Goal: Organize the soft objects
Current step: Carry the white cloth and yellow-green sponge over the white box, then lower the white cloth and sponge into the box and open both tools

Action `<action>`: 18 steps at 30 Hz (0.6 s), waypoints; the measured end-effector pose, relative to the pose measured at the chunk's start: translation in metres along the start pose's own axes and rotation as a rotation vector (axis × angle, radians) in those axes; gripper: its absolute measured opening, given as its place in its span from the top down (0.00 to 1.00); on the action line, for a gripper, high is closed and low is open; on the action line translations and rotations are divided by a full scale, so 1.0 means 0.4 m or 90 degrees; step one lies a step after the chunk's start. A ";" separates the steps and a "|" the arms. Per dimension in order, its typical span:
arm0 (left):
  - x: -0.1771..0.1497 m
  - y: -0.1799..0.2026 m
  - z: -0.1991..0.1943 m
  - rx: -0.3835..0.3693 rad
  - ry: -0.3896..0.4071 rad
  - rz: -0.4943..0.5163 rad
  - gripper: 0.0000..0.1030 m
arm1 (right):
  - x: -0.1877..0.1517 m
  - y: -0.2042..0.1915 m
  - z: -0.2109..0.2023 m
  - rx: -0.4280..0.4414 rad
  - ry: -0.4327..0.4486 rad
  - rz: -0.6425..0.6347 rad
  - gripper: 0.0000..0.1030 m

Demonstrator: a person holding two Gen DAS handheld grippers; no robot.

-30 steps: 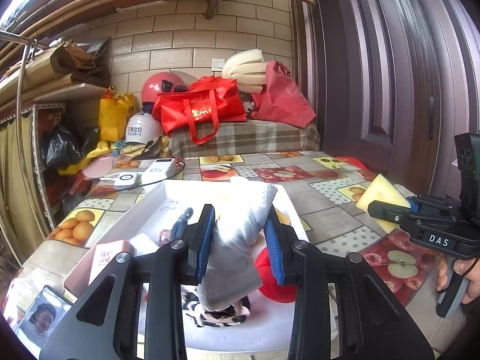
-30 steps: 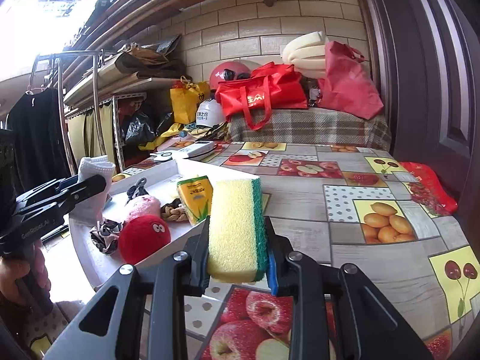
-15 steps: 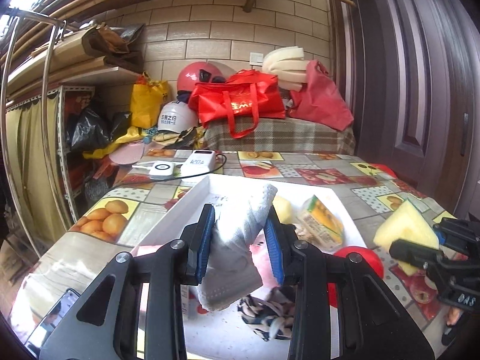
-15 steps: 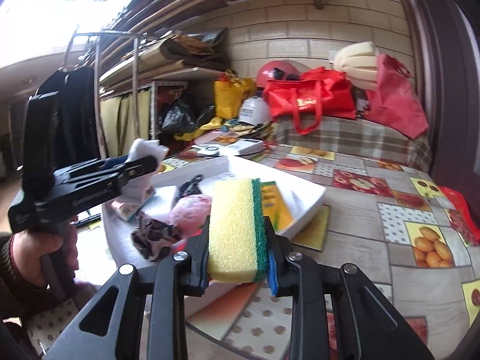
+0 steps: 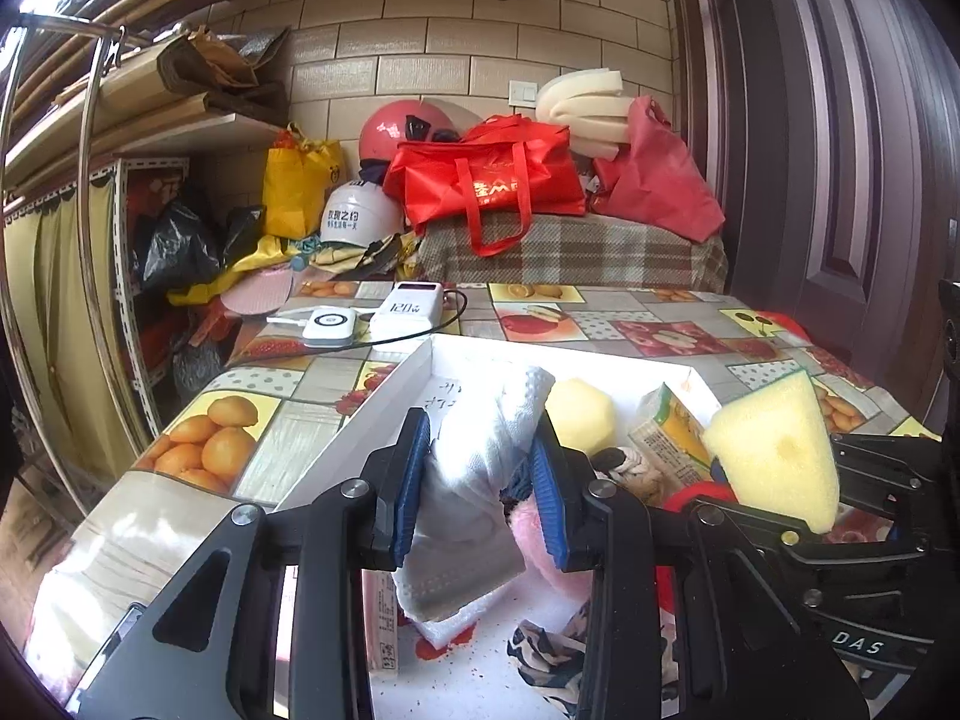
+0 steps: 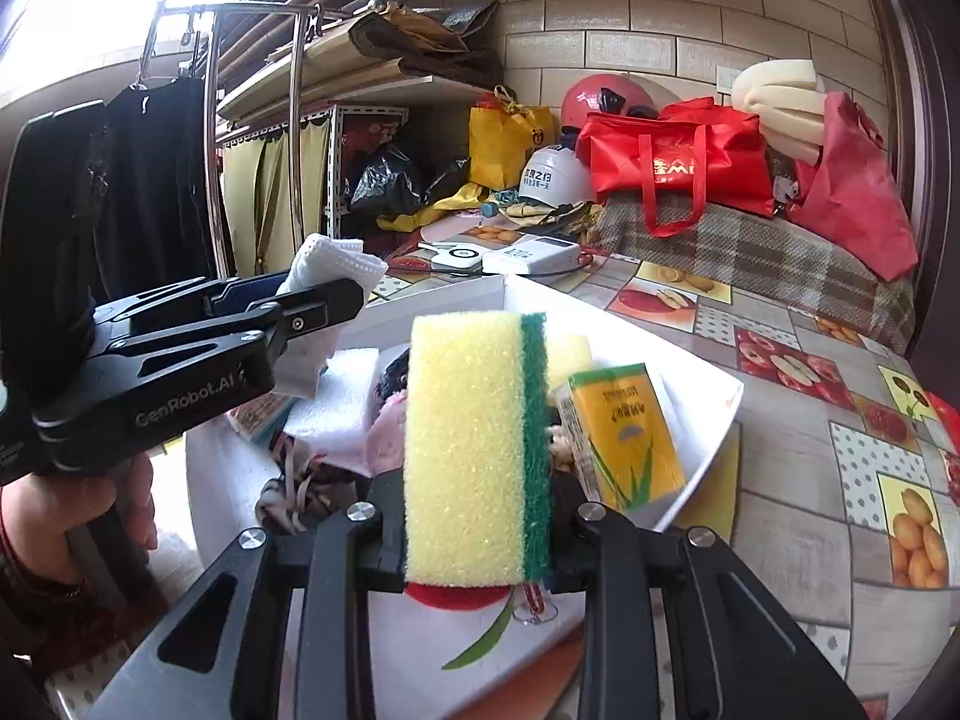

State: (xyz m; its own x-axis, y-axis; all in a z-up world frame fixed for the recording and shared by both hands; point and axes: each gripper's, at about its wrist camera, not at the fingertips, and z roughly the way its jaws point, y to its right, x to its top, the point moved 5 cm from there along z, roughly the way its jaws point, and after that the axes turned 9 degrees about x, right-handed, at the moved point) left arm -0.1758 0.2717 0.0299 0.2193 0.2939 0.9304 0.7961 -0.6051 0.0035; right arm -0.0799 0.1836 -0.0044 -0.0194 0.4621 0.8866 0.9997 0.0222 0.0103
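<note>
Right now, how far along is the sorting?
Already in the tray: a yellow foam block, a juice carton, a pink plush and a scrunchie. In hand: the left gripper clamps a white sock; the right gripper clamps a sponge. Both are above the tray, not yet released.

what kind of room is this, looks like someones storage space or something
Probably a cluttered home storage or utility room: a tiled wall, a shelf rack stacked with flattened cardboard, helmets and a red tote bag piled at the back, and a table with a fruit-print cover.
</note>
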 end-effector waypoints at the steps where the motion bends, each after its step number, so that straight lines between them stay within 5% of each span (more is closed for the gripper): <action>1: 0.000 -0.003 0.006 0.001 -0.005 -0.003 0.68 | 0.002 0.000 0.004 -0.001 -0.001 -0.002 0.73; 12: 0.005 -0.010 0.041 0.010 -0.027 -0.009 0.68 | 0.037 0.034 0.030 -0.049 0.029 0.020 0.73; 18: 0.006 -0.023 0.062 0.014 -0.041 -0.028 0.68 | 0.046 -0.036 -0.002 -0.039 0.076 -0.067 0.73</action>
State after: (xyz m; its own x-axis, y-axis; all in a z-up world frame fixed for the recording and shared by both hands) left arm -0.1686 0.2962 0.0228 0.2184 0.3672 0.9041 0.8176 -0.5747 0.0359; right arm -0.0946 0.1913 0.0122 -0.1263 0.3518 0.9275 0.9913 0.0096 0.1314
